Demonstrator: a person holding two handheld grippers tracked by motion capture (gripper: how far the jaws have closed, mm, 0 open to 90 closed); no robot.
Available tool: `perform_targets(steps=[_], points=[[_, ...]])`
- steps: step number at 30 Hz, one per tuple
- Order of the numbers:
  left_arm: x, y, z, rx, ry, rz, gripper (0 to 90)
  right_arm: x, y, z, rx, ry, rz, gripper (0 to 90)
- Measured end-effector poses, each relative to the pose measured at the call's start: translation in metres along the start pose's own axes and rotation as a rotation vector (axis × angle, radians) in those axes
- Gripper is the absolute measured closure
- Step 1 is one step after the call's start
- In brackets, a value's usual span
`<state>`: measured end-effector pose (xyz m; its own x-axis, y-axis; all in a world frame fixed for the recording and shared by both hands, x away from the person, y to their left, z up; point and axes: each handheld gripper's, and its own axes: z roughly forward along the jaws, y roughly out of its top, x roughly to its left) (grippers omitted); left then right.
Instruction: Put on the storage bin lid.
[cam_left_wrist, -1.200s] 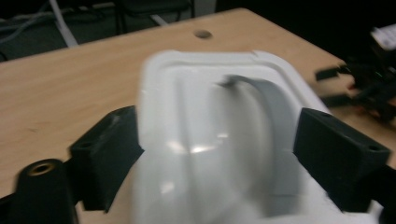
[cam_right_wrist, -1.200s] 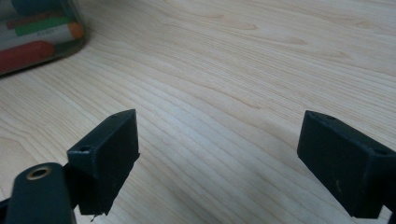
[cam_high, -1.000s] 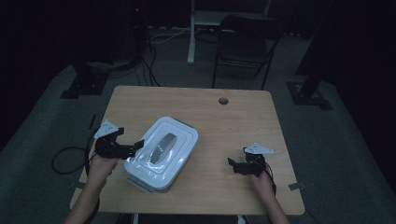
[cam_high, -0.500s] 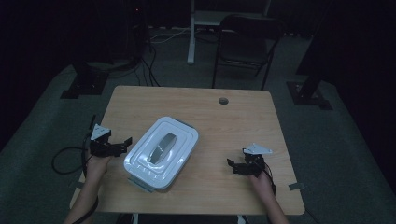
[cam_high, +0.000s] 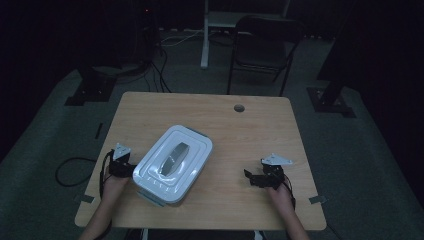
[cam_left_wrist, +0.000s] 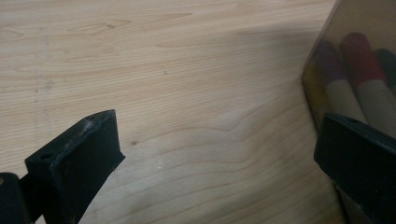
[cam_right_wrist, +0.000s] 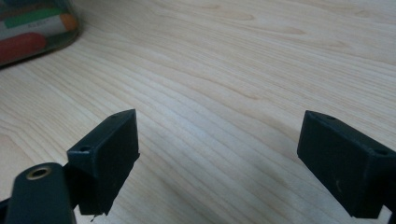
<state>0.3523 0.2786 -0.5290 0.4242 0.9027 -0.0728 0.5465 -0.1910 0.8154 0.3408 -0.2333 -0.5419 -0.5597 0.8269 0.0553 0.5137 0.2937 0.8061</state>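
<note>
Your left tool (cam_high: 121, 167) sits at the worktop's (cam_high: 250, 130) left edge with its jaws spread wide and nothing between them. The lidded storage box (cam_high: 172, 164) lies just to its right, toward the near-left part of the worktop, its long axis running diagonally from the near-left corner toward the far right. In the left gripper view the box's clear wall (cam_left_wrist: 359, 70) stands right against the right-hand jaw, with markers (cam_left_wrist: 359, 70) showing inside. Your right tool (cam_high: 263, 177), also released and empty, rests well apart from the box near the front edge, so your left hand is the closer one. Nothing stands between either tool and the box; the cable hole (cam_high: 239, 107) lies far back.
</note>
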Motion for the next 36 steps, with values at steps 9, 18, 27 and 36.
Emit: perform_targets(steps=[9,18,27,36], points=[[-0.018,-0.002,0.001,0.009,-0.045,-0.006,1.3,0.002,0.000,0.002,0.003,0.000,-0.002,12.5],[-0.042,-0.005,0.002,0.027,-0.064,0.003,1.3,-0.004,0.000,0.001,0.005,-0.016,0.002,12.5],[-0.058,-0.004,0.001,0.054,-0.066,0.013,1.3,-0.018,-0.005,-0.009,0.004,-0.063,0.022,12.5],[-0.073,0.001,0.010,0.065,-0.091,0.024,1.3,-0.037,-0.019,-0.025,-0.001,-0.120,0.073,12.5]])
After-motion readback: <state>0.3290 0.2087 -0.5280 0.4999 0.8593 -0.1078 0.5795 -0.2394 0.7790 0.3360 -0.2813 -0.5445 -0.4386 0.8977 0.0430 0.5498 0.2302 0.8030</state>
